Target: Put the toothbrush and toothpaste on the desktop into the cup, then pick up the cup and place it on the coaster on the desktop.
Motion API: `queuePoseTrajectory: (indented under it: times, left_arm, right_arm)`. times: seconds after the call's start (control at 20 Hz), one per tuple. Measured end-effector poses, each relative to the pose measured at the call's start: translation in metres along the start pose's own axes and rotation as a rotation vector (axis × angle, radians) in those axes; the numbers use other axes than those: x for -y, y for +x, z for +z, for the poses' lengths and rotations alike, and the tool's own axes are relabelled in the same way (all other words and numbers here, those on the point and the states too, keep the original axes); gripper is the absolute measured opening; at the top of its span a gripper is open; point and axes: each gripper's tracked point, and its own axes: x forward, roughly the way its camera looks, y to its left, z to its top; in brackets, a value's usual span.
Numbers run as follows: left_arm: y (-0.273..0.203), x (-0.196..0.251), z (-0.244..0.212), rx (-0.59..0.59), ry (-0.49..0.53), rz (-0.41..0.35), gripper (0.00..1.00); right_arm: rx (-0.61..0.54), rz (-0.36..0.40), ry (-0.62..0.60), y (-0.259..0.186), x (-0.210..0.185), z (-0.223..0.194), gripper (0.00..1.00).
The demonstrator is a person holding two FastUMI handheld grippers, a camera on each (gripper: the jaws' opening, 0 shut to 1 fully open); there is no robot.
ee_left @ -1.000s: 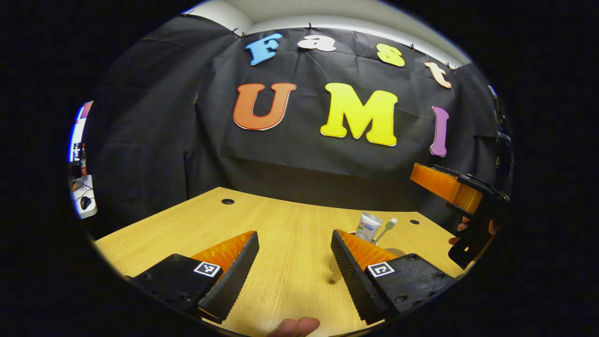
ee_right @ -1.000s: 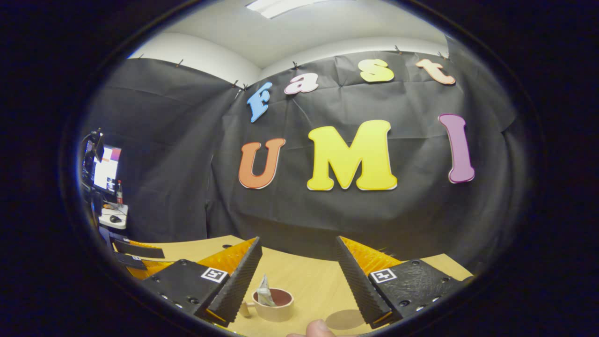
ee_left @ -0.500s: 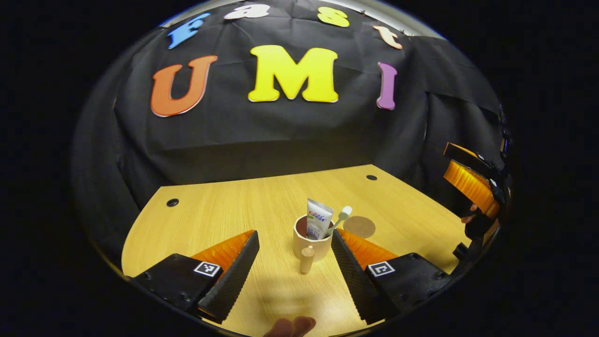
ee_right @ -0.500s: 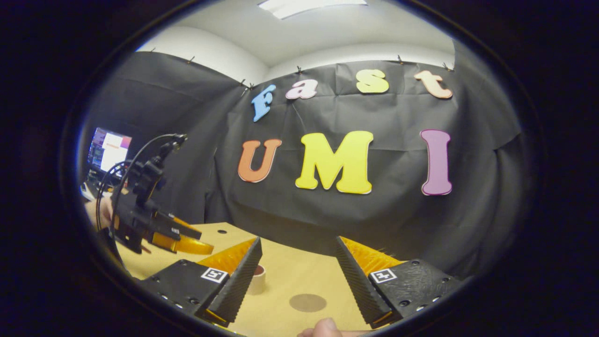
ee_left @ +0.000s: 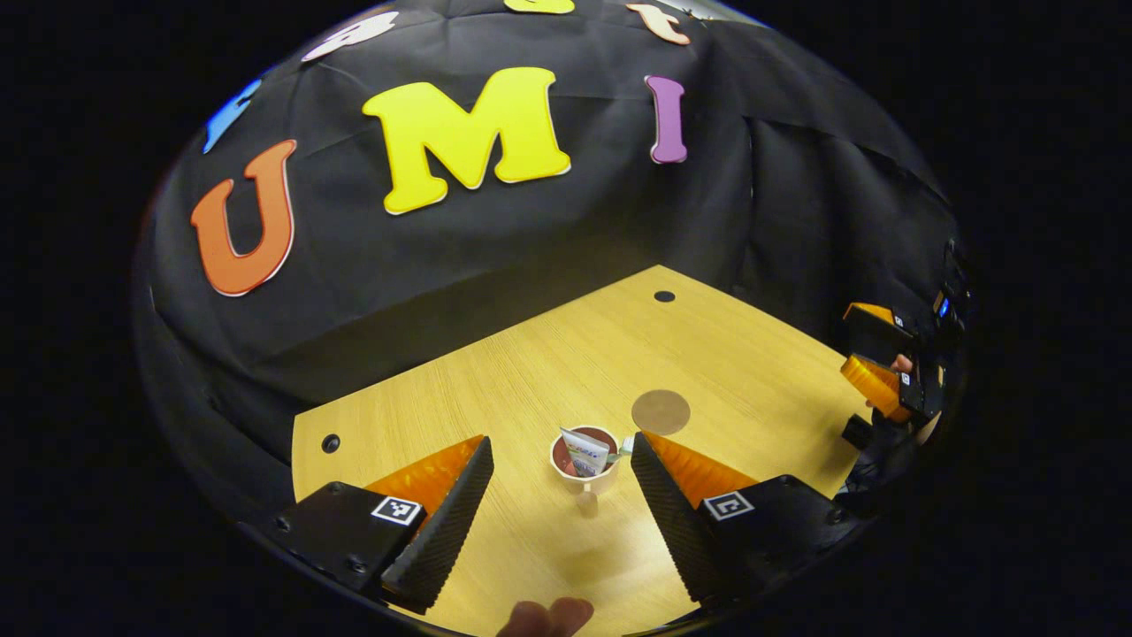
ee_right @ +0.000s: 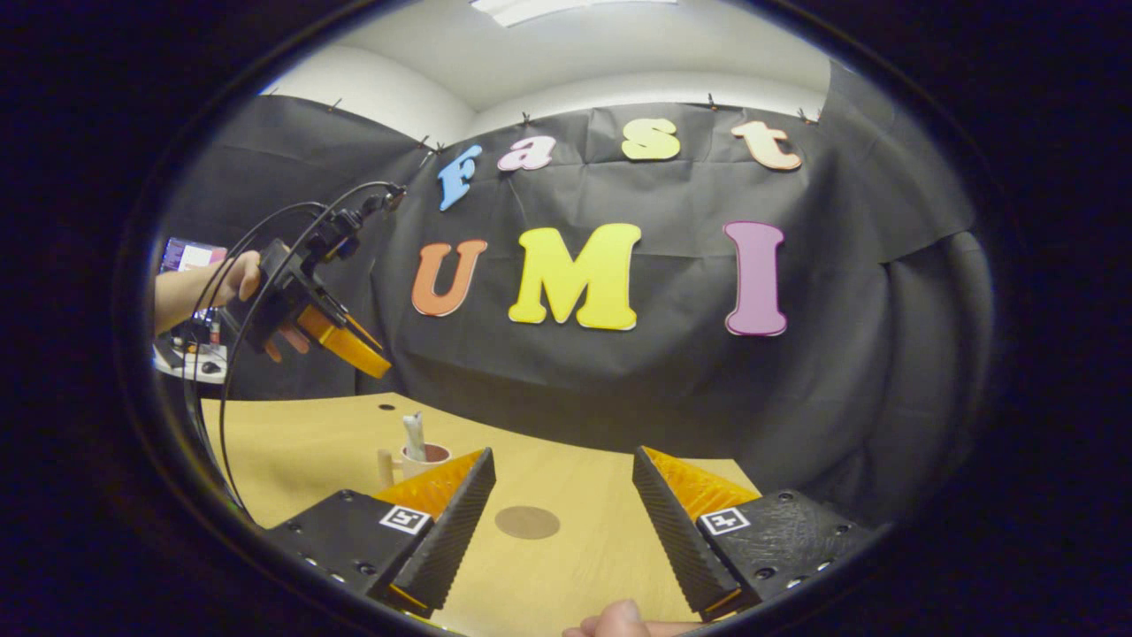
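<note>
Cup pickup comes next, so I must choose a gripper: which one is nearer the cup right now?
Left. The left gripper hangs open above the cup, aimed down at it. The right gripper sits farther off, open, beyond the coaster.

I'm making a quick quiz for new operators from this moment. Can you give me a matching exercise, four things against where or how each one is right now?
Things:
1. toothpaste
2. cup
3. coaster
4. left tongs

States:
A. bare on the desk, nothing on it
B. open, above the desk with the cup ahead between the fingers
C. standing on the desk beside the coaster, not on it
D. sticking up out of the cup

Pairs: 1-D, 2-C, 3-A, 4-B
</note>
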Motion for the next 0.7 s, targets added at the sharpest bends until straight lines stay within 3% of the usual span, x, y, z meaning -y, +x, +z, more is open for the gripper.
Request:
queuePoseTrajectory:
  times: [0.15, 0.7]
  left_arm:
    - [0.011, 0.013, -0.020, -0.159, 0.025, -0.079, 0.99]
    - [0.058, 0.030, -0.103, -0.640, 0.005, -0.159, 0.99]
  right_arm:
    - [0.002, -0.016, 0.062, -0.007, 0.011, 0.001, 0.96]
    - [-0.032, -0.071, 0.195, -0.011, 0.045, -0.017, 0.94]
